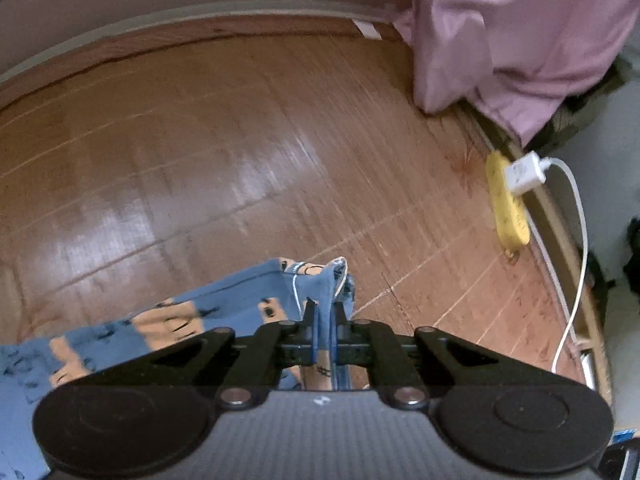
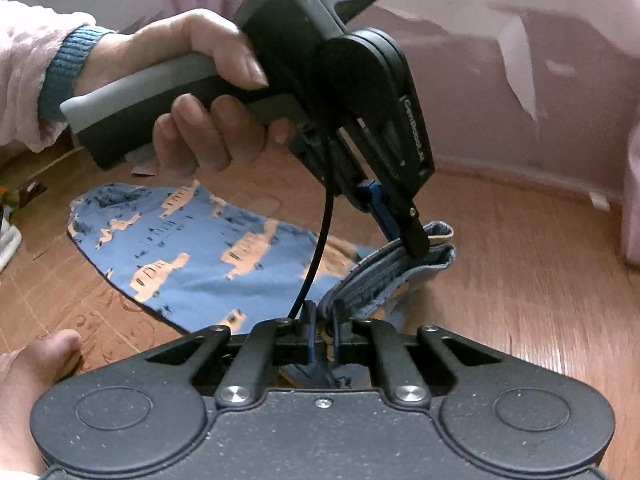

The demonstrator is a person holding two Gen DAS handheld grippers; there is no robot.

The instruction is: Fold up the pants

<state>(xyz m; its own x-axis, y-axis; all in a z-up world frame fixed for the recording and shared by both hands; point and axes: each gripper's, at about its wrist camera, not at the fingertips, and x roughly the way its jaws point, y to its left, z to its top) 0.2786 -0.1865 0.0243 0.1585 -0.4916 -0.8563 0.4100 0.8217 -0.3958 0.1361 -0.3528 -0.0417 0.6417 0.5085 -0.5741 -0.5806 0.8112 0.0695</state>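
The pants (image 2: 192, 248) are small, blue, printed with orange vehicles, and lie on a wooden floor. My left gripper (image 1: 324, 312) is shut on a bunched edge of the pants (image 1: 240, 300), with cloth trailing off to the lower left. From the right wrist view, the left gripper (image 2: 416, 246) comes down from above, held by a hand (image 2: 200, 92), and pinches the far end of the raised waistband. My right gripper (image 2: 323, 312) is shut on the near end of that same folded band. The rest of the garment spreads flat to the left.
A yellow power strip (image 1: 506, 204) with a white charger and cable lies at the floor's right edge. Pink cloth (image 1: 512, 36) hangs at the upper right. A pink wall with peeling paint (image 2: 520, 64) backs the floor. The other hand's thumb (image 2: 44, 356) shows at lower left.
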